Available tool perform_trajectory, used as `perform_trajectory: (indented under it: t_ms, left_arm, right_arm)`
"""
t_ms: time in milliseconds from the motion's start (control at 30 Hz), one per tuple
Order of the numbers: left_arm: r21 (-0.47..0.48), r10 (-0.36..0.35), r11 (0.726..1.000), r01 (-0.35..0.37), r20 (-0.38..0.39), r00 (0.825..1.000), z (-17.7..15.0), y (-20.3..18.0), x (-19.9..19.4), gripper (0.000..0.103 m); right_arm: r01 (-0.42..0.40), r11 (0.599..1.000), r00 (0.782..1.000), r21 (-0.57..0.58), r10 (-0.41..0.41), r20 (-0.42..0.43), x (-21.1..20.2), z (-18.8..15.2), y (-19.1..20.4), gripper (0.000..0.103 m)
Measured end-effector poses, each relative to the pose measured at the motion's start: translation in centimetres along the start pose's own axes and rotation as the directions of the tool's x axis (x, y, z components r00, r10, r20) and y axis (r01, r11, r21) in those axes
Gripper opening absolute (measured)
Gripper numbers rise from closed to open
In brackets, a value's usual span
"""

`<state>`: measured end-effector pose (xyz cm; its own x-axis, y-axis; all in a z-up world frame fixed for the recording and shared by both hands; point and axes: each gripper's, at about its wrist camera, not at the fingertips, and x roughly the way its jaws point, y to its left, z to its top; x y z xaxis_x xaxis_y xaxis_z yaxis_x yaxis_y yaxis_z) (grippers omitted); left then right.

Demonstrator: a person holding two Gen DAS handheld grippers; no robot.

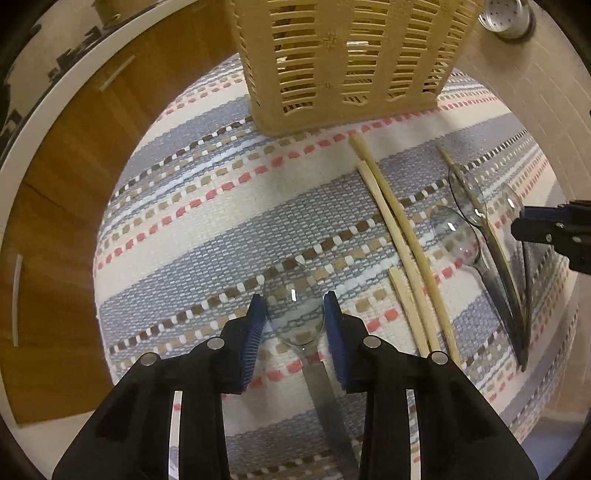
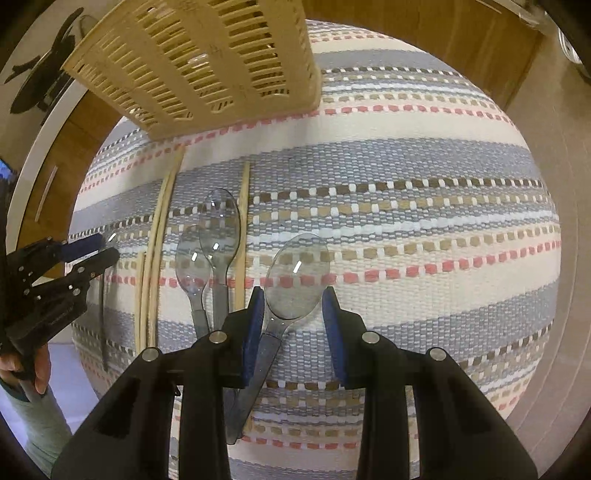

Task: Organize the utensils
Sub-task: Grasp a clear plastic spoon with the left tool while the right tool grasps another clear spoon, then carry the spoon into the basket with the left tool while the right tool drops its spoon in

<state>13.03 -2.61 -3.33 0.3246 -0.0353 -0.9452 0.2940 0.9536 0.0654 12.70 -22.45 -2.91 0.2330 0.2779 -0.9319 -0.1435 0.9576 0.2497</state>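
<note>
A: What sits between the fingers of the left gripper (image 1: 294, 301)?

B: A clear plastic spoon (image 1: 293, 310), bowl forward. The jaws stand wide, one blue pad on each side of the bowl, with gaps showing; nothing is clamped. The handle runs back under the gripper and is cut off at the bottom edge.

A: And the right gripper (image 2: 293, 299)?

B: Also spread open, over another clear spoon (image 2: 297, 277). Its handle slants under the left finger, so part of it is hidden.

A: The rest of the utensils?

B: To the left of the right gripper lie two more clear spoons (image 2: 212, 243), overlapping, and pale chopsticks (image 2: 157, 240) beyond them. Being transparent, the spoon bowls are hard to trace against the striped woven mat (image 2: 406, 221).

A: The holder?

B: A tan slotted basket (image 1: 347, 62) stands ahead of both grippers on the mat's far side; its top is cut off. Whether anything lies inside I cannot tell through the slots.

A: Anything else?

B: A perforated metal cup (image 1: 506, 16), far ahead to the right of the left gripper, partly cropped.
</note>
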Motion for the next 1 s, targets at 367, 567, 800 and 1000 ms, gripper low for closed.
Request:
perform_trajectory:
  t_ms: [367, 567, 800, 1000]
  left_arm:
    - [-0.079, -0.006, 0.996, 0.030, 0.280, 0.960, -2.1, -0.4, -6.4, 0.030]
    - [-0.115, 0.023, 0.993, 0.038, 0.482, 0.876, -2.7, -0.7, -11.6, 0.031]
    - [-0.175, 0.067, 0.983, 0.060, 0.638, 0.767, -2.6, 0.6, -15.7, 0.031]
    - [-0.169, 0.074, 0.984, 0.061, 0.690, 0.720, -1.0, 1.1, -17.7, 0.031]
  right_arm:
    - [-0.033, 0.995, 0.976, -0.096, 0.053, 0.212, -5.3, -2.7, 1.1, 0.029]
    - [-0.032, 0.992, 0.932, -0.122, 0.074, 0.355, -8.8, -4.3, 1.8, 0.029]
    - [-0.002, 0.988, 0.861, -0.157, 0.081, 0.501, -12.9, -4.4, 3.7, 0.001]
    - [-0.027, 0.993, 0.881, -0.111, 0.076, 0.466, -12.8, -2.7, 2.6, 0.005]
